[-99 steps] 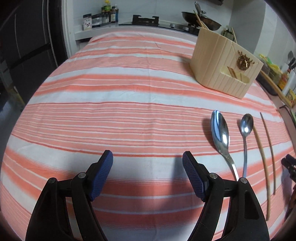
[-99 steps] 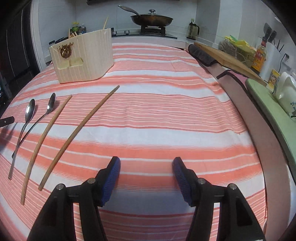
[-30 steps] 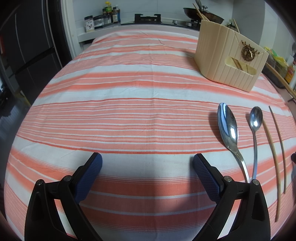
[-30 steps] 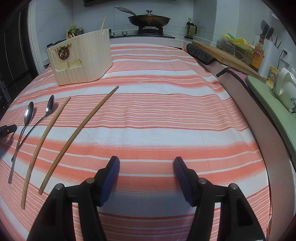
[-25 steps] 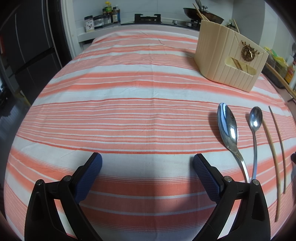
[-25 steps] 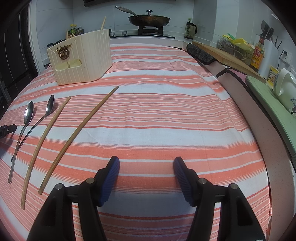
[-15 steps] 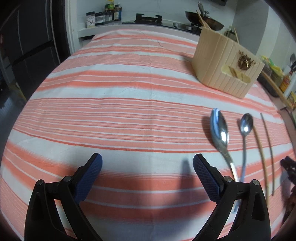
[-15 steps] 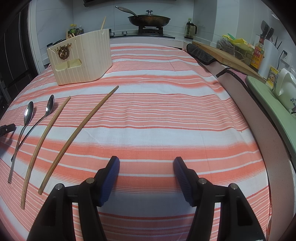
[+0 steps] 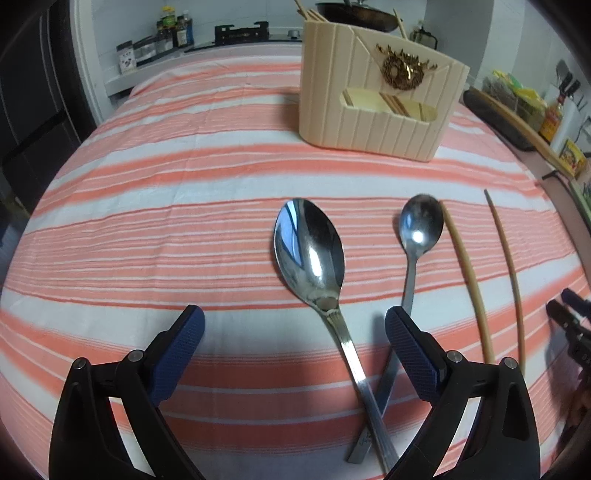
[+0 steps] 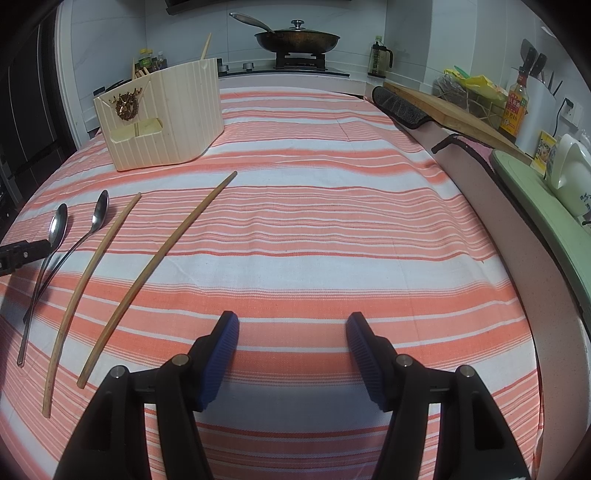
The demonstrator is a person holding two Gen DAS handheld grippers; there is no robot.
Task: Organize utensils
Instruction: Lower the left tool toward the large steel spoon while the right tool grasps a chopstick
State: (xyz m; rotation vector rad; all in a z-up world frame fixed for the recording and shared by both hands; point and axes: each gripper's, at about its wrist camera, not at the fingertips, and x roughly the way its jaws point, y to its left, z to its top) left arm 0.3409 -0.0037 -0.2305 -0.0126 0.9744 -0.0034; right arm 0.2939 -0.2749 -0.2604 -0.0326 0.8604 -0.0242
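Note:
A large steel spoon (image 9: 314, 254) and a smaller spoon (image 9: 419, 229) lie on the striped cloth, their handles crossing near my left gripper (image 9: 295, 347). That gripper is open, and the large spoon's handle runs between its fingers without being pressed. Two wooden chopsticks (image 9: 469, 277) (image 9: 511, 273) lie right of the spoons. A cream ribbed utensil holder (image 9: 376, 96) stands behind them, with chopsticks in it. My right gripper (image 10: 291, 343) is open over bare cloth, right of the chopsticks (image 10: 159, 273) and spoons (image 10: 55, 229). The left gripper's tip (image 10: 22, 253) shows at that view's left edge.
A stove with a pan (image 10: 295, 40) is behind the table. A wooden board (image 10: 454, 114), a sauce bottle (image 10: 515, 107) and a white kettle (image 10: 569, 166) line the counter on the right. Spice jars (image 9: 166, 33) stand at the back left.
My left gripper has moved to the right, so the spoons now lie in front of and between its fingers instead of off to the right. The right gripper has not moved.

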